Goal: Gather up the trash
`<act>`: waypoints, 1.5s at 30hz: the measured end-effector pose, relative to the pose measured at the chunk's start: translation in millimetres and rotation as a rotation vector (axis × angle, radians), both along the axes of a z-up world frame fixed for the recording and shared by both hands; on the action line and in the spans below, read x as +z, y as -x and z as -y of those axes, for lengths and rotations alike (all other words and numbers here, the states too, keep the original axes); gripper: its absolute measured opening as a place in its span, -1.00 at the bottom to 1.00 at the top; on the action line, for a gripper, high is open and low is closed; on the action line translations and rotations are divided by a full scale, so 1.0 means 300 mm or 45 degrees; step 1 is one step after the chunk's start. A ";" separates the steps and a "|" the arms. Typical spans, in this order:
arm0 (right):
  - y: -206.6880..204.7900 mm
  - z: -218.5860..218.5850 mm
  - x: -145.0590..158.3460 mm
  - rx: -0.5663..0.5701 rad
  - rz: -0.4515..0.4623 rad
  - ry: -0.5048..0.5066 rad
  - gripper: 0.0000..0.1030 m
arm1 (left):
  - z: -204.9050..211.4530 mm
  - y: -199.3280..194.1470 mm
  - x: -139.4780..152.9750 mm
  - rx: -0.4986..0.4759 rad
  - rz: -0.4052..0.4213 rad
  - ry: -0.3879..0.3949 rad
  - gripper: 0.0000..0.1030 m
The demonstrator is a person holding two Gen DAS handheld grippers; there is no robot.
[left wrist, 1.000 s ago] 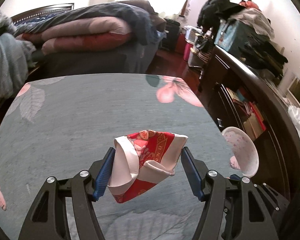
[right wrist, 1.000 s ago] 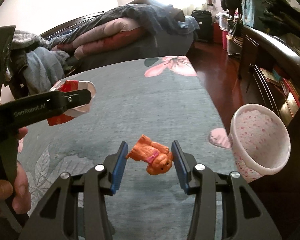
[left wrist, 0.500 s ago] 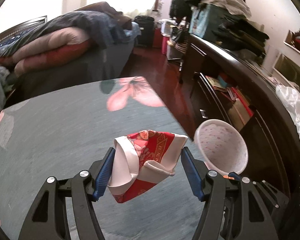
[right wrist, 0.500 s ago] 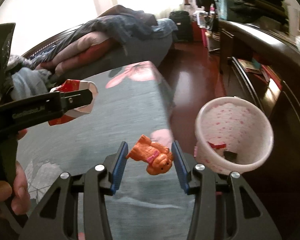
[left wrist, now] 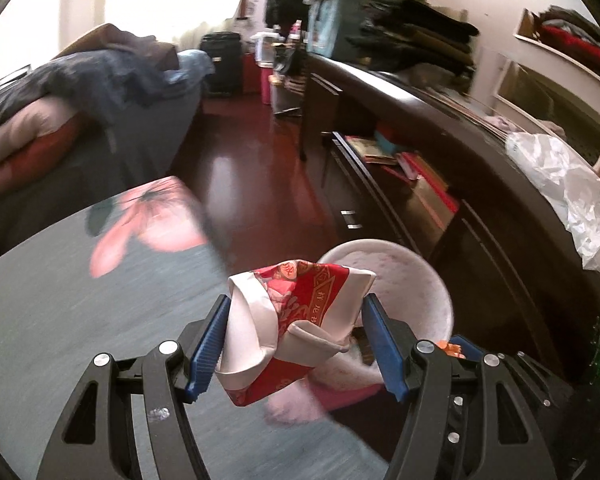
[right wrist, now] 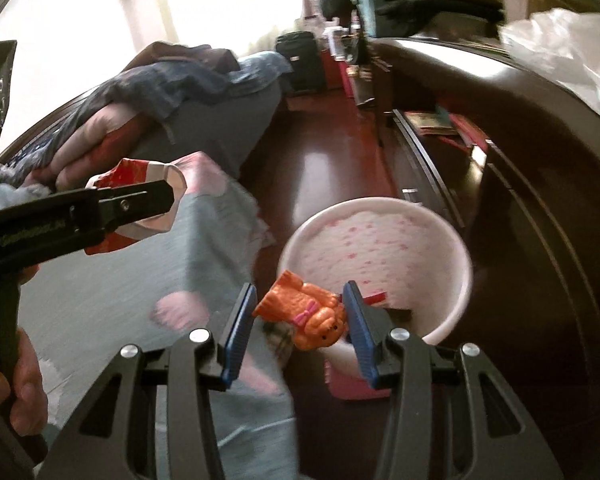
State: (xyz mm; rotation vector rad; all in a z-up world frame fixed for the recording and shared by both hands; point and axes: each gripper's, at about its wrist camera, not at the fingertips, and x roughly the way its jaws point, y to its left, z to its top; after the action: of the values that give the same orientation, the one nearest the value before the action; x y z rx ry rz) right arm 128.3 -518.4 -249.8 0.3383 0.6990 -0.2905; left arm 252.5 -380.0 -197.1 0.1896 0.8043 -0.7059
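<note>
My left gripper (left wrist: pixel 296 332) is shut on a crumpled red and white paper carton (left wrist: pixel 292 320), held in the air at the table's right edge, just in front of a white bin with pink dots (left wrist: pixel 432 280). My right gripper (right wrist: pixel 298 320) is shut on a small orange toy dog (right wrist: pixel 308 312), which hangs at the near rim of the same bin (right wrist: pixel 380 236). Red and dark scraps lie inside the bin. In the right wrist view the left gripper (right wrist: pixel 100 208) with the carton (right wrist: pixel 140 168) shows at the left, held by a hand (right wrist: pixel 16 384).
The grey tablecloth with pink flowers (left wrist: pixel 80 300) ends just left of the bin. A dark wooden cabinet (left wrist: pixel 460 200) with books runs along the right, a white plastic bag (left wrist: pixel 572 192) on top. A bed with piled bedding (left wrist: pixel 60 112) stands at the back left across red-brown floor.
Both grippers have swept right from over the table to the bin, each still gripping its item. The bin now sits directly ahead of both, and the views are motion-blurred.
</note>
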 end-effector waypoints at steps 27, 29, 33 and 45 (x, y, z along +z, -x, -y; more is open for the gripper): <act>-0.128 0.308 -0.194 -0.212 -0.065 -0.005 0.20 | 0.314 -0.143 -0.147 -0.065 -0.151 -0.007 0.81; -0.132 0.297 -0.196 -0.202 -0.078 0.000 0.24 | 0.301 -0.143 -0.136 -0.051 -0.140 -0.002 0.83; -0.119 0.264 -0.173 -0.185 -0.075 -0.003 0.32 | 0.259 -0.130 -0.104 -0.021 -0.122 0.007 0.87; -0.012 -0.052 0.078 -0.090 0.038 0.157 0.90 | -0.115 0.014 0.102 0.206 0.073 0.057 0.93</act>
State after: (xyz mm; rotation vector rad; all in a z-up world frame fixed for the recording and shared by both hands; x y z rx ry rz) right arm 132.0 -502.8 -226.4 0.2496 0.6379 -0.3935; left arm 248.4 -345.6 -166.3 0.1026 0.7398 -0.5629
